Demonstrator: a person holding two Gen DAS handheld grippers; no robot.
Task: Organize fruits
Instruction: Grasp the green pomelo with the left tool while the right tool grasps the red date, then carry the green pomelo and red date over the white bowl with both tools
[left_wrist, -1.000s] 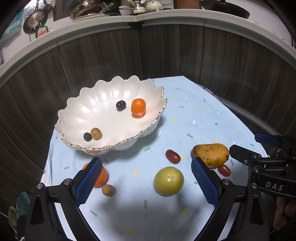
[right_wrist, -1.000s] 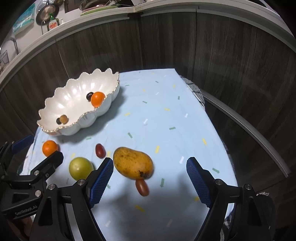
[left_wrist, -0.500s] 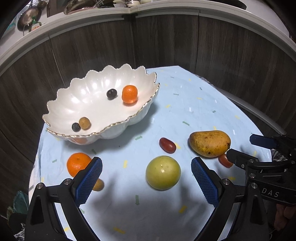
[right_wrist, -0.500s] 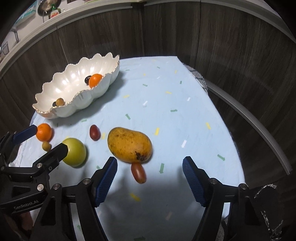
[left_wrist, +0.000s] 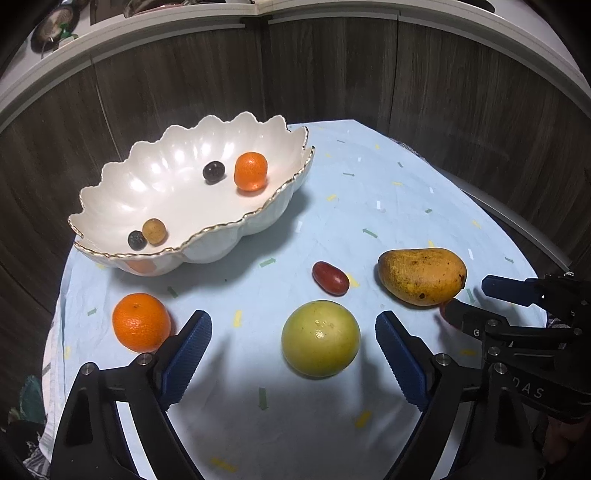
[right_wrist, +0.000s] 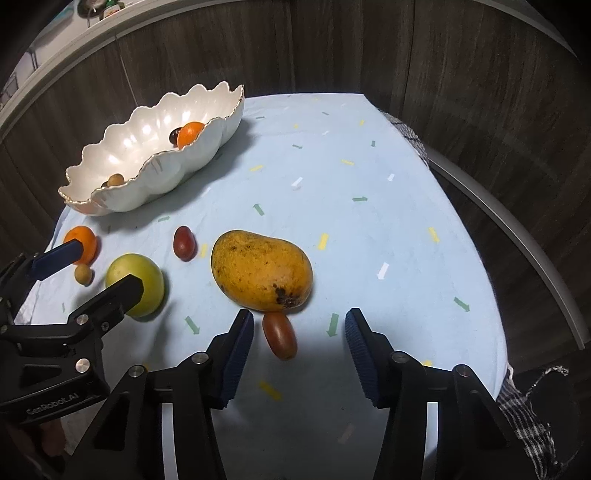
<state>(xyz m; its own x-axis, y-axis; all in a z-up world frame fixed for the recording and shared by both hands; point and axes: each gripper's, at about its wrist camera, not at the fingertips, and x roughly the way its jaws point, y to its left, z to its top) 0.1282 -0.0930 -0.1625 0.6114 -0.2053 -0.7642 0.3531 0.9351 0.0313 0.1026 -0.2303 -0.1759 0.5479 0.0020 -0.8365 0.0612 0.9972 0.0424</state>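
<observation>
our right tool is closing around the red grape tomato, pads not yet touching, tomato against the mango on the counter. left tool, also closing, brackets the green fruit without contact. we risk nudging the mango or squirting the tomato free.

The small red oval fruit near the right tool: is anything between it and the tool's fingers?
Nothing visible does. The small red oval fruit lies between the closing fingers of the right tool, untouched; the yellow-orange mango lies just beyond.

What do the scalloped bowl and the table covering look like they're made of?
The scalloped bowl looks like glazed ceramic, perhaps porcelain: glossy pearly white with bright highlights and a thin gold rim. The table covering looks like thin matte fabric, pale blue with small printed dashes, wrinkled at its edge.
</observation>
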